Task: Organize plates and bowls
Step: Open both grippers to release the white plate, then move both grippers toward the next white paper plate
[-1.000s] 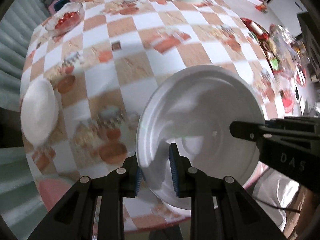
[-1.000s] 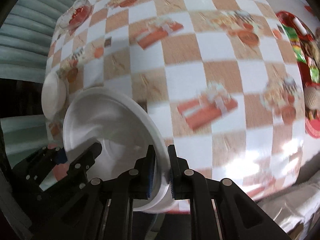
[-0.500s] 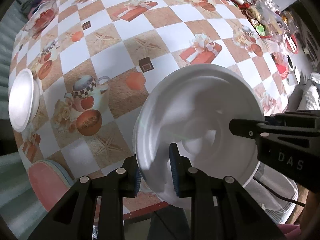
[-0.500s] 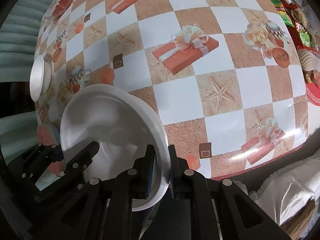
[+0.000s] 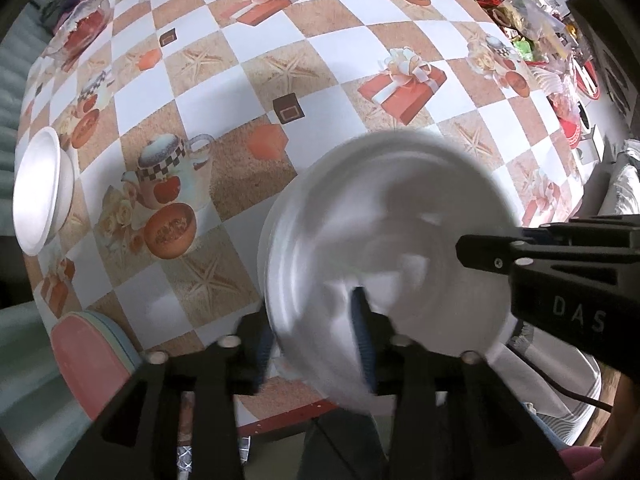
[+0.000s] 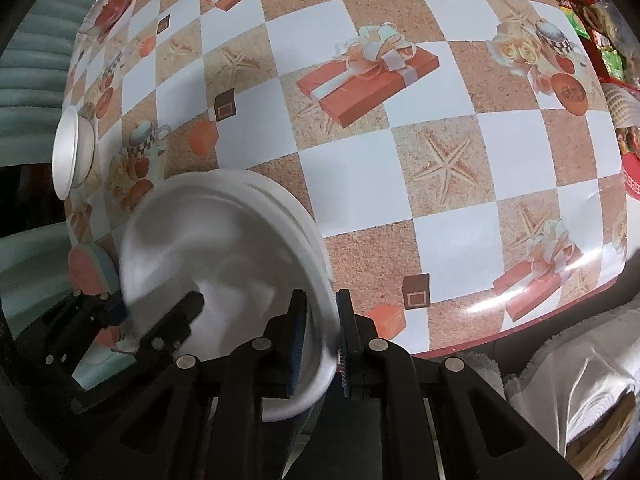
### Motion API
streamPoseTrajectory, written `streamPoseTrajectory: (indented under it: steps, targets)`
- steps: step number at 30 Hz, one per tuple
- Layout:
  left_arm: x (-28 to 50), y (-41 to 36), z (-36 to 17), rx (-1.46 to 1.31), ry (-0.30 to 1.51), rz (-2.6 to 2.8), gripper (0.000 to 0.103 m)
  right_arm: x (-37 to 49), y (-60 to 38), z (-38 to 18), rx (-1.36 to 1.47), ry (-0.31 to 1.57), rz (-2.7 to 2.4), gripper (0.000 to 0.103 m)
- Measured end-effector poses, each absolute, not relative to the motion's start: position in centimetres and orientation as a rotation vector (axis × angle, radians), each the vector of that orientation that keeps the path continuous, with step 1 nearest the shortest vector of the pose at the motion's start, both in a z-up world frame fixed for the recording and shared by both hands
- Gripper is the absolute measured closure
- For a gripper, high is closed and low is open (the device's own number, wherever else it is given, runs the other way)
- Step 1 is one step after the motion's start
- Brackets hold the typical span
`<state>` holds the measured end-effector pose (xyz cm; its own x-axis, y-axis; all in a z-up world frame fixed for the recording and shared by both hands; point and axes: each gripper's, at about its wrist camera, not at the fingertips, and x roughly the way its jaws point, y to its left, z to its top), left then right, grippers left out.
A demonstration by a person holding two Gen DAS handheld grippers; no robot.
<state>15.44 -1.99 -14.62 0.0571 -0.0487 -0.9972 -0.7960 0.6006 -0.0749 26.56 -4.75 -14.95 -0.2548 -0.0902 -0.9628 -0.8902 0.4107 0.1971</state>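
— Where is room lying open on the checkered tablecloth [image 6: 440, 128]?

— The whole middle stretch is lying bare, from the gift-box print out to the near edge on the right.

— And what is standing in the way?

— A white bowl [image 5: 40, 196] is sitting at the far left edge, and a stack of pink and pale plates [image 5: 92, 356] is occupying the near left corner. A glass dish of red fruit [image 5: 86, 30] is crowding the far left. Snack packets [image 5: 536, 8] are cluttering the far right edge.
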Motion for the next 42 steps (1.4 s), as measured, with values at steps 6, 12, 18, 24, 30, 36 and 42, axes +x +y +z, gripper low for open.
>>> streamPoseTrajectory:
  steps: [6, 12, 18, 24, 30, 36, 42]
  targets:
    - [14.7, -1.4, -13.6, -0.781, 1.358, 0.698, 0.023, 27.4, -4.8, -15.0, -0.868, 1.663, 0.963, 0.079]
    - [13.3, -0.5, -14.2, -0.862, 1.359, 0.721, 0.02, 29.0, -5.4, -13.6, -0.802, 1.647, 0.95, 0.008]
    - [11.8, 0.1, -13.4, -0.925, 1.279, 0.684, 0.0, 29.9, -5.5, -12.6, -0.782, 1.655, 0.906, 0.008]
    - [11.4, 0.1, -12.1, -0.944, 1.193, 0.618, 0.0, 29.1, -4.3, -10.8, -0.773, 1.669, 0.951, 0.008]
    - [8.7, 2.0, -11.0, -1.013, 1.126, 0.667, 0.0, 27.2, -1.3, -8.2, -0.826, 1.59, 1.031, 0.008]
    - [4.5, 4.1, -9.2, -1.027, 1.062, 0.786, 0.0, 24.8, 1.9, -6.8, -0.889, 1.529, 1.099, 0.008]
    - [0.2, 6.3, -8.5, -1.104, 1.03, 0.907, 0.0, 21.6, 4.7, -6.3, -0.957, 1.51, 1.17, 0.008]
